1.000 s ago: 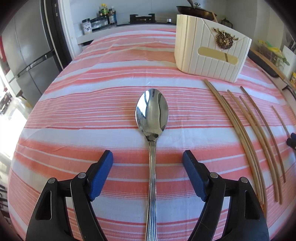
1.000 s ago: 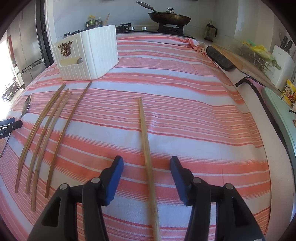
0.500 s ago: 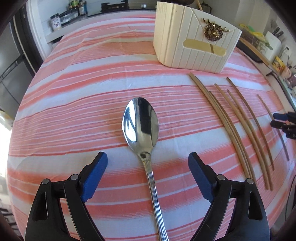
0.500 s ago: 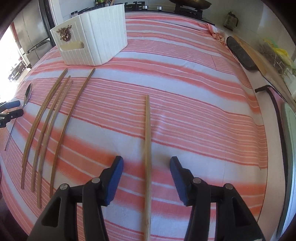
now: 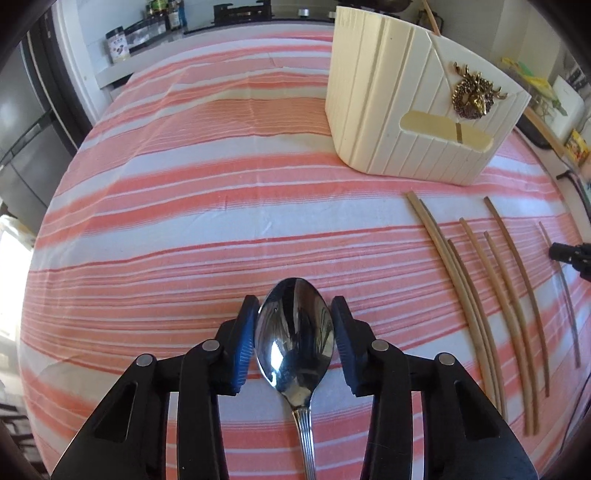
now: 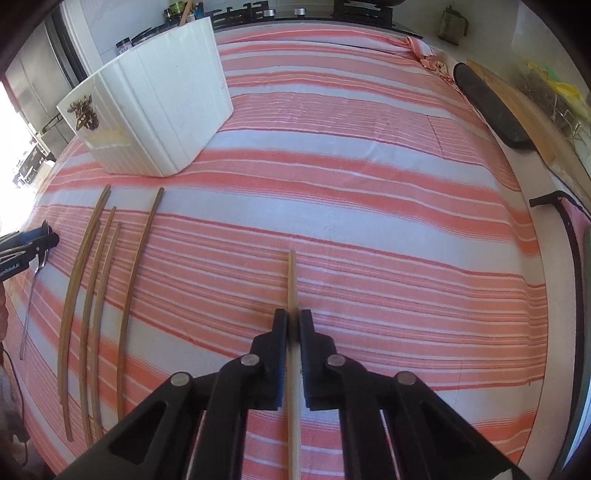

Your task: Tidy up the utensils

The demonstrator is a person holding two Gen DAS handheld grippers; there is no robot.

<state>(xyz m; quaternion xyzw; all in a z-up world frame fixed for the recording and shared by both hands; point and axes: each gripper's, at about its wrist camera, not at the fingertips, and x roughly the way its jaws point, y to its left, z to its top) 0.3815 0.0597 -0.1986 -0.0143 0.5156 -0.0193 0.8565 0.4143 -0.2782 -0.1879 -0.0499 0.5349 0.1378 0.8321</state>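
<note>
Grippers both clamped on utensils over striped cloth surface.

Left gripper (image 5: 294,341) has its blue pads (image 5: 243,345) pressed vs both sides of the spoon (image 5: 295,339) bowl, handle running back to 6 o'clock. Right gripper (image 6: 294,334) is closed nearly all the way on a single chopstick (image 6: 291,280), tip poking to 12. Four more chopsticks (image 6: 107,295) lie loose at 9 o'clock in right view; white holder (image 6: 155,110) sits at 11, beyond their far tips.

A red-and-white striped tablecloth (image 5: 192,206) covers the table. Behind it runs a white counter (image 5: 155,51) with spice jars (image 5: 119,45) and a stove (image 6: 362,11). A steel fridge (image 5: 22,122) stands left; bright daylight enters there.
</note>
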